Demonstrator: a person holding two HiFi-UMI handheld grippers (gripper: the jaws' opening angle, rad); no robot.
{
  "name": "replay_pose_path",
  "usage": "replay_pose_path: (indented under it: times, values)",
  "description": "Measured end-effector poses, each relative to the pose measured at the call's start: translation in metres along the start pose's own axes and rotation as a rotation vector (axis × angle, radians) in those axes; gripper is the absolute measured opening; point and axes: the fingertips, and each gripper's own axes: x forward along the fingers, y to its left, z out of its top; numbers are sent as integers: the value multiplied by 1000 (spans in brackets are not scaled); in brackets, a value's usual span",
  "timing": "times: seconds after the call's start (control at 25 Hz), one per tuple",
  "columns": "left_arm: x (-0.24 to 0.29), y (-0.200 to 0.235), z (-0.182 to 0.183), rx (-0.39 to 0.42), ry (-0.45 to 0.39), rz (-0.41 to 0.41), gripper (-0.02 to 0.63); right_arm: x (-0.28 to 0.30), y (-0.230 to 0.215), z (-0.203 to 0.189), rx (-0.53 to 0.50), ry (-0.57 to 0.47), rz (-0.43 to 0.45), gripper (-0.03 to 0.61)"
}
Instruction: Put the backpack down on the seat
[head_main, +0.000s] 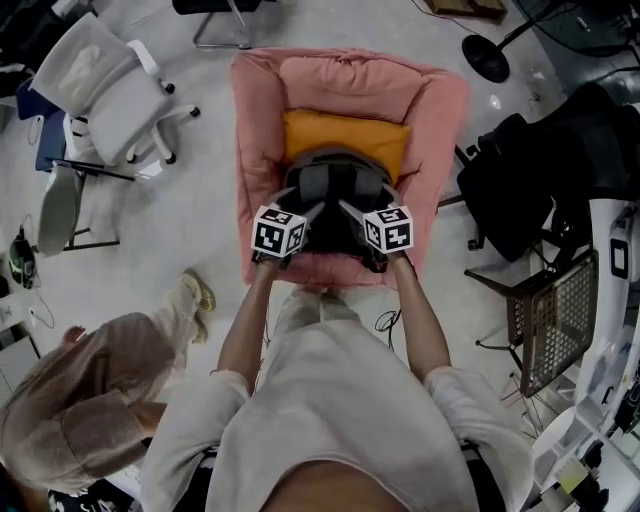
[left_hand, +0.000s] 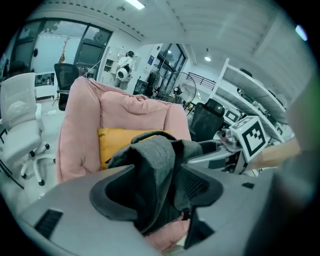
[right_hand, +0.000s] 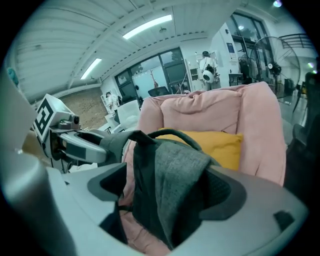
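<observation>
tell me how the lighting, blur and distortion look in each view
Head view: flat, even light, sharp, and the backpack reads dark. Left gripper view: strong fisheye, black corners, a pale out-of-focus smear at the right edge. Right gripper view: same fisheye, ceiling strip lights glare, blurred pale shape at the left edge.

Backpack (head_main: 335, 192) on the seat (head_main: 255, 130), cushion (head_main: 345, 135) behind it

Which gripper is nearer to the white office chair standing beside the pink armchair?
Left. The left gripper is at the grey backpack's side facing the white office chair; the right gripper is at the far side.
</observation>
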Motion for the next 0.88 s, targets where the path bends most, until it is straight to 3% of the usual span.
replay_pose_path:
  times: [0.2,0.44,0.88]
  values:
    - [-20,-5,-2,4,-38,28,265,-23,0,-8,-3,-21,-40,448]
    - [-46,-17,12,38,-101,43,265,-60,7,14,-47,-113,-91,420]
    - [-105,-66,54,127,-246,23,264,-132,48,64,-132,-262,-79,247]
